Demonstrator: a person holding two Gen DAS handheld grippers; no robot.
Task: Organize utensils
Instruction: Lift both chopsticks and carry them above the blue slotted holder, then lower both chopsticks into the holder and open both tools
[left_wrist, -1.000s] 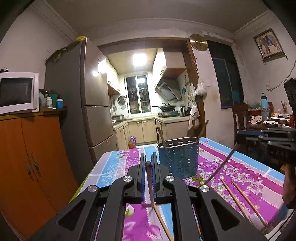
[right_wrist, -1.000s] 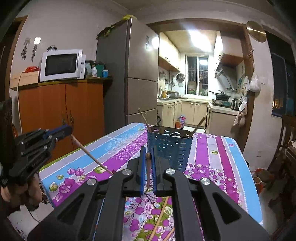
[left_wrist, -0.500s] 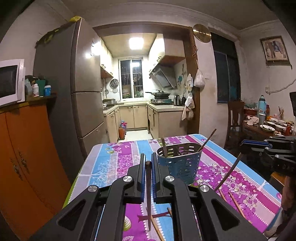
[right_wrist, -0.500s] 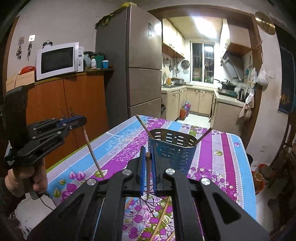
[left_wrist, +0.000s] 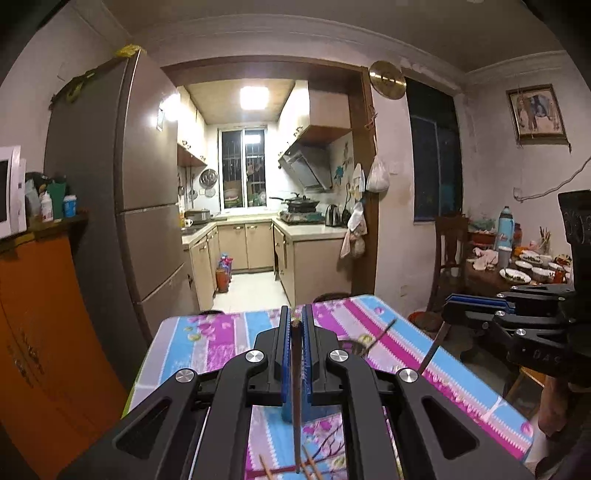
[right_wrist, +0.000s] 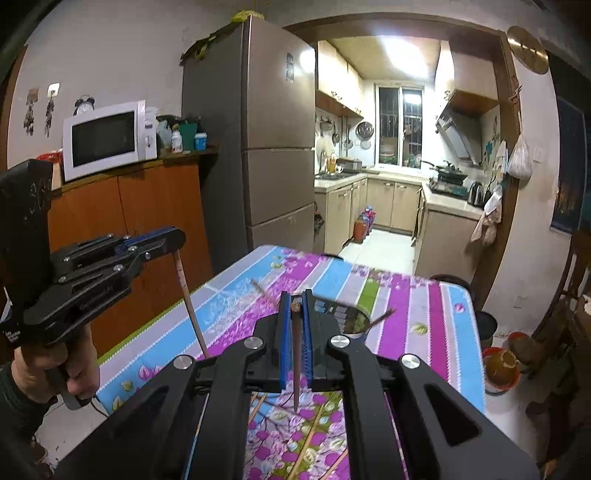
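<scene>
while both hands hang above the table, each view shows this:

left wrist view
left gripper (left_wrist: 294, 325): fingers together, clamped on 1 dark chopstick (left_wrist: 295, 387) that hangs straight down between the blue pads, its tip low over the cloth.
utensil holder (left_wrist: 291, 415): blue, mostly hidden behind the gripper body; only a small patch of wall shows under the pads, and a stick leans out of it to the right.
loose chopsticks (left_wrist: 310, 464): a few pale ones lie on the table (left_wrist: 229, 332) at the bottom edge, just under the hanging tip.
right gripper (left_wrist: 448, 308): seen from the side at the right edge, off past the table's side, with a thin stick slanting down from its tip.
fridge (left_wrist: 122, 192): tall and grey at the left, beside the kitchen doorway.

right wrist view
right gripper (right_wrist: 294, 304): fingers pressed together on another dark chopstick (right_wrist: 296, 354), held near its top end and pointing down.
utensil holder (right_wrist: 351, 319): just behind the fingers, its perforated rim peeking out to the right, 1 stick leaning over that rim.
left gripper (right_wrist: 177, 236): at the left, held by a hand (right_wrist: 51, 369); its reddish chopstick (right_wrist: 190, 301) slants down toward the table edge.
loose chopsticks (right_wrist: 314, 424): lying on the flowered cloth below the gripper.
microwave (right_wrist: 107, 138): white, on the orange cabinet (right_wrist: 147, 210) at the left.
</scene>
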